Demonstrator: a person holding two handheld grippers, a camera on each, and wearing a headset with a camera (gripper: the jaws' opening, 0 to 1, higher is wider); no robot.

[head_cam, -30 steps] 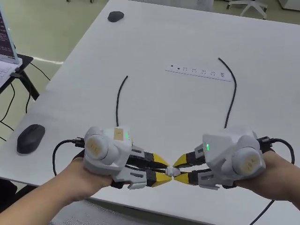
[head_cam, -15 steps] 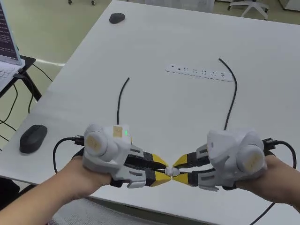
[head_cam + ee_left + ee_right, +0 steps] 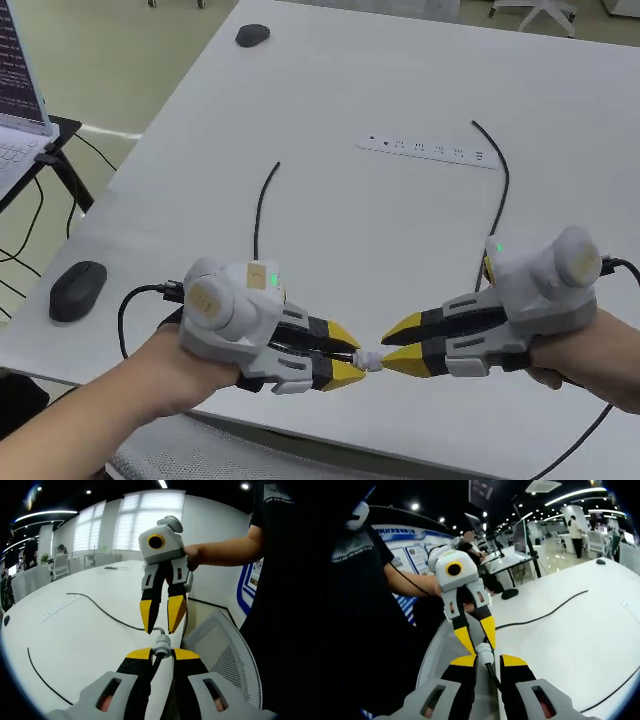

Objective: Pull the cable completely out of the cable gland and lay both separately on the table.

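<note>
left hand-held gripper [image 3: 355, 360]: clamps gland [image 3: 369, 358] | right hand-held gripper [image 3: 386, 350]: now higher and rolled, jaws parted beside gland

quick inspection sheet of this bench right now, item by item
surface: white table; the work is held above its near edge
job's things: white cable gland between both grippers; its black cable runs back to beside the power strip's end
clutter: power strip, near mouse, far mouse
grippers: left gripper fingers closed on the gland; right gripper fingers flank the cable, grip unclear
cables: loose black cable; gripper lead
surroundings: laptop on a side stand, green floor
</note>
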